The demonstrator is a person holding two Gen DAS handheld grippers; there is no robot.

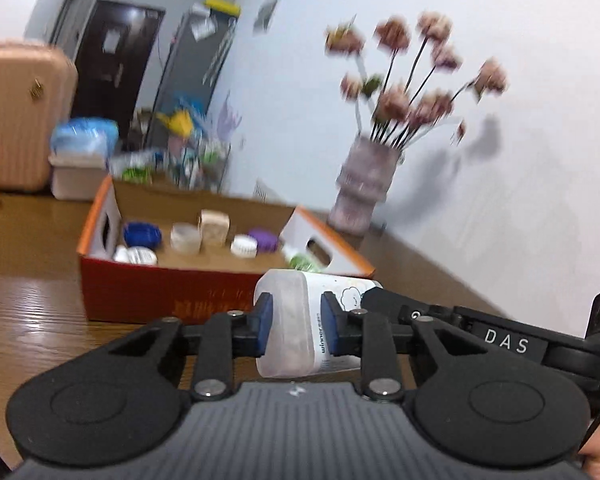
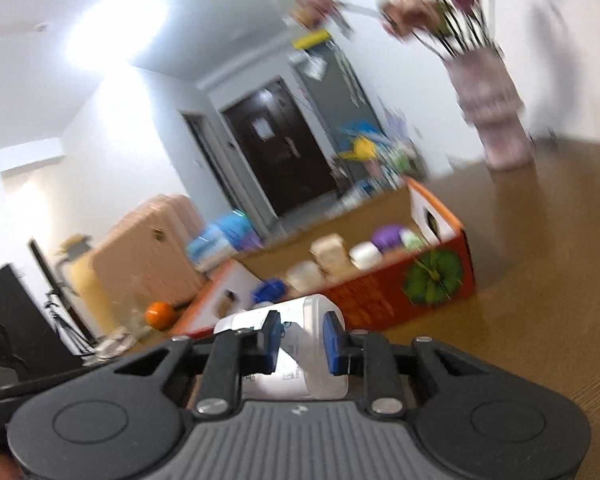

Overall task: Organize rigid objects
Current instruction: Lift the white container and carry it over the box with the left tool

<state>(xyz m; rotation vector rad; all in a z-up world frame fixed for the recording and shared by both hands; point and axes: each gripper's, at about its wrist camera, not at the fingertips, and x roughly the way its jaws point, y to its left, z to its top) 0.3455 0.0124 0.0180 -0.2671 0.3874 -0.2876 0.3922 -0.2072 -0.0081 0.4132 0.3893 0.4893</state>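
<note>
Motion blur smeared the flowers [image 1: 412,80] and their vase [image 1: 364,188] in both views, and the clutter by the door [image 1: 180,144] could not be made out. The small containers [image 1: 204,236] in the cardboard box [image 1: 160,288] were too soft to identify. The white bottle [image 2: 300,344] hid part of the box's near wall, and its label print was unreadable.

White walls [image 1: 480,40] surround a brown wooden table [image 1: 28,308]. A dark door [image 1: 112,60] stands upper left, a pink suitcase [image 1: 16,116] beside it, ceiling light [image 2: 112,36] glaring overhead.
</note>
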